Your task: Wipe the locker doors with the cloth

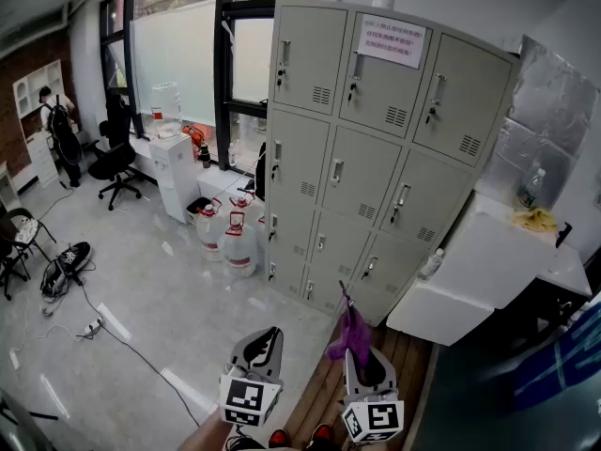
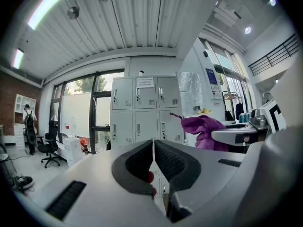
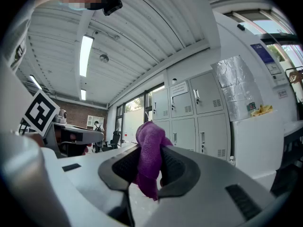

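Note:
A grey bank of lockers (image 1: 366, 148) stands ahead against the wall, all doors closed, with a paper notice (image 1: 390, 40) on a top door. My right gripper (image 1: 355, 350) is shut on a purple cloth (image 1: 349, 334), which bunches up between the jaws (image 3: 149, 160) and hangs a little below them. My left gripper (image 1: 266, 344) is shut with nothing in it, its jaws meeting tip to tip (image 2: 153, 148). Both grippers are held low and well short of the lockers (image 2: 142, 110). From the left gripper view the cloth (image 2: 203, 129) shows off to the right.
A white counter (image 1: 479, 271) with a bottle (image 1: 430, 264) stands right of the lockers. Water jugs (image 1: 230, 233) and a dispenser (image 1: 171, 153) sit at the left by the window. An office chair (image 1: 115, 163) and a person (image 1: 54, 125) are far left. Cables (image 1: 103, 327) lie on the floor.

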Motion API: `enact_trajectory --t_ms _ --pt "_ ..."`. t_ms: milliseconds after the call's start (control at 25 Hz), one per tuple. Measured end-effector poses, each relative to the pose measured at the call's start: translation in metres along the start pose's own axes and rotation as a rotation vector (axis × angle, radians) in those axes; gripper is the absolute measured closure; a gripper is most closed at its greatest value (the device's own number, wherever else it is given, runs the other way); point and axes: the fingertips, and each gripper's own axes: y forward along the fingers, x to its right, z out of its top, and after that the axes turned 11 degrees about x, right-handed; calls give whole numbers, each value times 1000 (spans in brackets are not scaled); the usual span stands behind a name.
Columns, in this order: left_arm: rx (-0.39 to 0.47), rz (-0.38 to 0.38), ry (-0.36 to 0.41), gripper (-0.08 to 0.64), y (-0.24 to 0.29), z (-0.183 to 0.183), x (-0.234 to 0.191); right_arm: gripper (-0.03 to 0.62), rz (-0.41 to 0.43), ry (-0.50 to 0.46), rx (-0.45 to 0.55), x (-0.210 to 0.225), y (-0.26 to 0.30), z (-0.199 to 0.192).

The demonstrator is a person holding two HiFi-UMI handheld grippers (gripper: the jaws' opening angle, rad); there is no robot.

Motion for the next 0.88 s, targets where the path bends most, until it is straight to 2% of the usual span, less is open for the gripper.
enact_trajectory --t_ms 880 --pt "2 -23 -3 526 19 -2 -1 477 -10 21 18 12 13 0"
